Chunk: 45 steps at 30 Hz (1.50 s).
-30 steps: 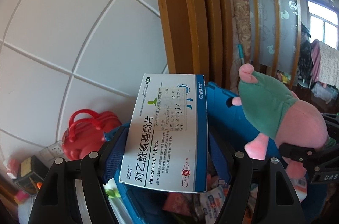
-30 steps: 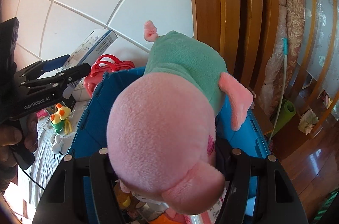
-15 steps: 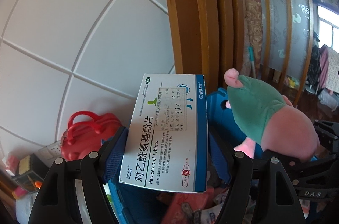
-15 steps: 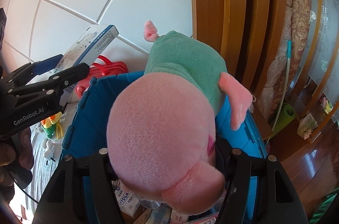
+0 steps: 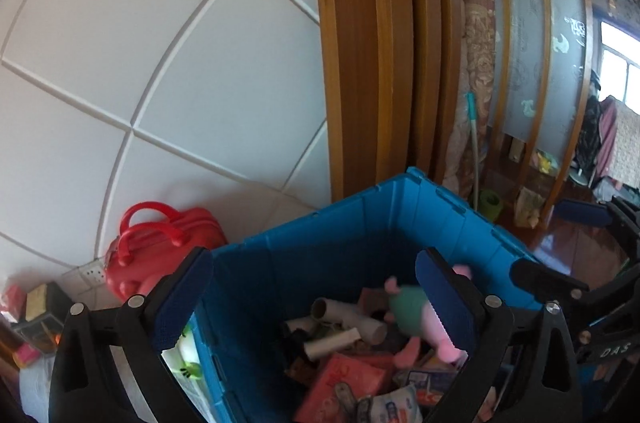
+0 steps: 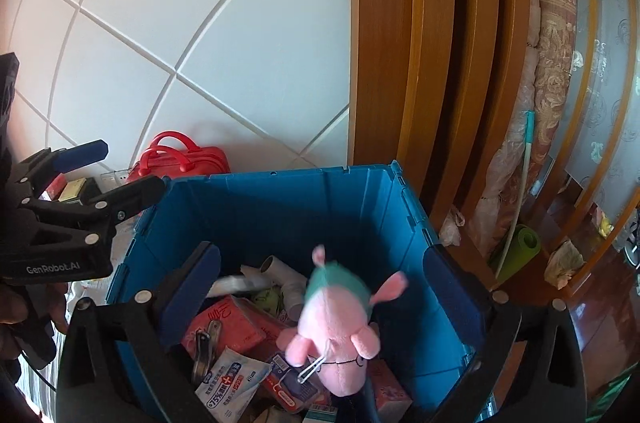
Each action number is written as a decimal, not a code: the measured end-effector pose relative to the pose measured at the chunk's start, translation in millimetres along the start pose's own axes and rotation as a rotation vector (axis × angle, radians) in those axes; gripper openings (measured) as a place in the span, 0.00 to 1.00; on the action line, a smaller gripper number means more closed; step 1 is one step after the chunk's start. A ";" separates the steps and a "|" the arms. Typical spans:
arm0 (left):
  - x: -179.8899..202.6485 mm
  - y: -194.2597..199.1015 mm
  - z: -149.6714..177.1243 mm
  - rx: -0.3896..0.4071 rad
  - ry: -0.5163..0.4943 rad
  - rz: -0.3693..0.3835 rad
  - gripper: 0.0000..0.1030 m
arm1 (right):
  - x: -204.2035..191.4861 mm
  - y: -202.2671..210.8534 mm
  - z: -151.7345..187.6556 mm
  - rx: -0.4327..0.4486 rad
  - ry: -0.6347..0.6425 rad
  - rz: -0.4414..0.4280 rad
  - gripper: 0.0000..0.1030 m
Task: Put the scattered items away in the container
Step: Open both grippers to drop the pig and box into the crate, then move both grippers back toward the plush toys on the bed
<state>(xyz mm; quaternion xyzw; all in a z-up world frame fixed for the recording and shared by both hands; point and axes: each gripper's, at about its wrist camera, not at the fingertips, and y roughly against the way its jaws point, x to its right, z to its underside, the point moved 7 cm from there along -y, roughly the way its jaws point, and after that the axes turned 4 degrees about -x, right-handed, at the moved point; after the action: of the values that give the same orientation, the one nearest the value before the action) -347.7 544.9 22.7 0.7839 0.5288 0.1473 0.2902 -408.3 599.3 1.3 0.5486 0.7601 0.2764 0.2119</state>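
Both go at once: left gripper and right gripper jaws opening wide, empty now, and the plush pig they carried drops into the blue crate, 2 more items tidied.

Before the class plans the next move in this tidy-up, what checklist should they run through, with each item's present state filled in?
1. Left gripper free: jaws opening, nothing between them. Ok.
2. Right gripper free: jaws opening, nothing between them. Ok.
3. Plush pig inside the blue bin: lies on the other items. Ok.
4. Everything tidied: a green toy sits outside the bin's wall. Not ok.
5. Red bag beside the bin, meant for tidying: cannot tell.
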 end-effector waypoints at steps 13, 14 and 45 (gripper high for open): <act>-66.2 29.8 75.6 -0.056 0.066 -0.064 1.00 | -40.6 17.3 17.4 -0.030 0.025 -0.087 1.00; -73.0 32.7 84.1 -0.060 0.071 -0.075 1.00 | -46.2 18.2 18.1 -0.029 0.031 -0.096 1.00; -358.3 89.0 331.9 -0.248 0.350 -0.250 1.00 | -351.2 -31.2 27.3 -0.133 0.272 -0.226 1.00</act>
<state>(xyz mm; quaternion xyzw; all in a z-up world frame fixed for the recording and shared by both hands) -245.5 93.7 -157.3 0.6333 0.6418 0.3076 0.3040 -305.3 262.7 -33.1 0.4022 0.8185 0.3721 0.1728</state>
